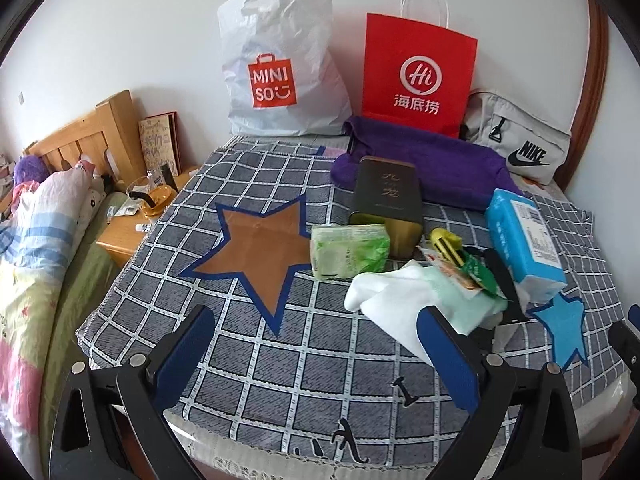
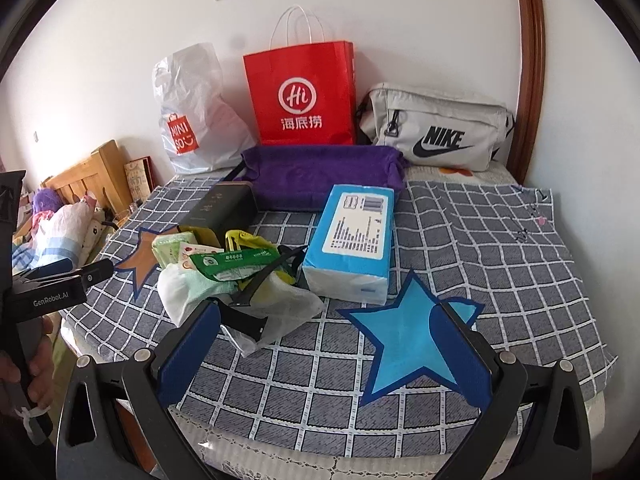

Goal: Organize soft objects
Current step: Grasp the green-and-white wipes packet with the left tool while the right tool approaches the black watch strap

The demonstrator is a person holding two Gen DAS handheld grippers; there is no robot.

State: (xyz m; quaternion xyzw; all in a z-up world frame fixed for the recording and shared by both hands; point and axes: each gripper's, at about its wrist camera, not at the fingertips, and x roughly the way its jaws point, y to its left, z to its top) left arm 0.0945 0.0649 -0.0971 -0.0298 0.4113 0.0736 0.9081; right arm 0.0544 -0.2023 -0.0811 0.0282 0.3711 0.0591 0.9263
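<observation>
While you look through the left wrist camera, your left gripper (image 1: 316,356) hangs with its 2 blue pads spread apart and nothing between them, above the grey checked cloth (image 1: 280,380) that covers the table. Ahead lies a brown star (image 1: 260,248) with a blue border. Just right of it sits a green tissue pack (image 1: 348,250), leaning against a dark tin (image 1: 386,196). The soft pile lies in front of the right pad: a white cloth (image 1: 384,292), a pale green cloth (image 1: 460,300) and green sachets (image 1: 478,274) on top. A blue tissue pack (image 1: 524,240) rests at the pile's right side, and a blue star (image 1: 564,328) shows just beyond it. Behind, a purple towel (image 1: 440,160) lies in front of a white plastic bag (image 1: 280,60), a red paper bag (image 1: 418,76) and a grey pouch (image 1: 520,140) along the wall.

Through the right wrist camera, your right gripper (image 2: 324,348) is likewise spread wide and empty. Its right pad stands over the blue star (image 2: 404,340), while its left pad sits at the near edge of the soft pile, where the white cloth (image 2: 176,292), pale green cloth (image 2: 204,284) and green sachets (image 2: 232,260) lie. The blue tissue pack (image 2: 352,236) rests between the pile and the star. Your left hand (image 2: 36,364) holds the other gripper at the left edge.
</observation>
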